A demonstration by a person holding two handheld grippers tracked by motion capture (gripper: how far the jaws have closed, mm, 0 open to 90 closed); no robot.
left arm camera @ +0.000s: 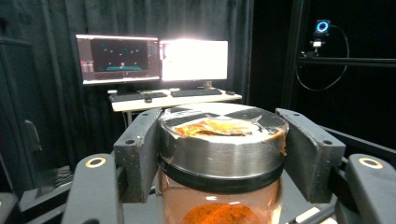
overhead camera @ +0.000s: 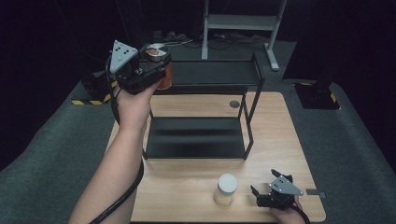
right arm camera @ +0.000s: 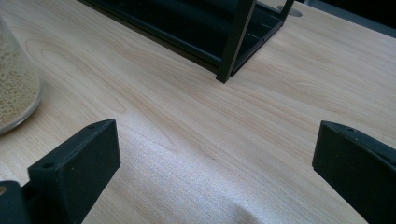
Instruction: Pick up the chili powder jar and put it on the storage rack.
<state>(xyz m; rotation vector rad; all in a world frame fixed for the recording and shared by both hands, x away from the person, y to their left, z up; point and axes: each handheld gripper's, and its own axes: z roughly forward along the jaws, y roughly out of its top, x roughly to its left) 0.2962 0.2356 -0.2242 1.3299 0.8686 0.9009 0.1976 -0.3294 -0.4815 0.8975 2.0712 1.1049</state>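
Note:
A glass jar of orange powder (overhead camera: 161, 70) with a silver lid is held at the left end of the black rack's top shelf (overhead camera: 210, 73). My left gripper (overhead camera: 154, 70) is shut on the orange jar (left arm camera: 222, 158), its jaws clamped on the lid's two sides. Whether the jar's base touches the shelf is hidden. A second jar with pale grains and a white lid (overhead camera: 226, 189) stands on the wooden table near the front edge; its glass wall (right arm camera: 14, 88) sits at the far left of the right gripper view. My right gripper (overhead camera: 266, 190) rests low beside it, open and empty.
The black two-tier rack (overhead camera: 196, 135) takes up the table's middle, with its lower shelf bare. Its corner post (right arm camera: 233, 42) stands ahead of the right gripper. Monitors and a keyboard (left arm camera: 154, 63) sit on a desk beyond the table. A round grommet (overhead camera: 234, 104) marks the tabletop behind the rack.

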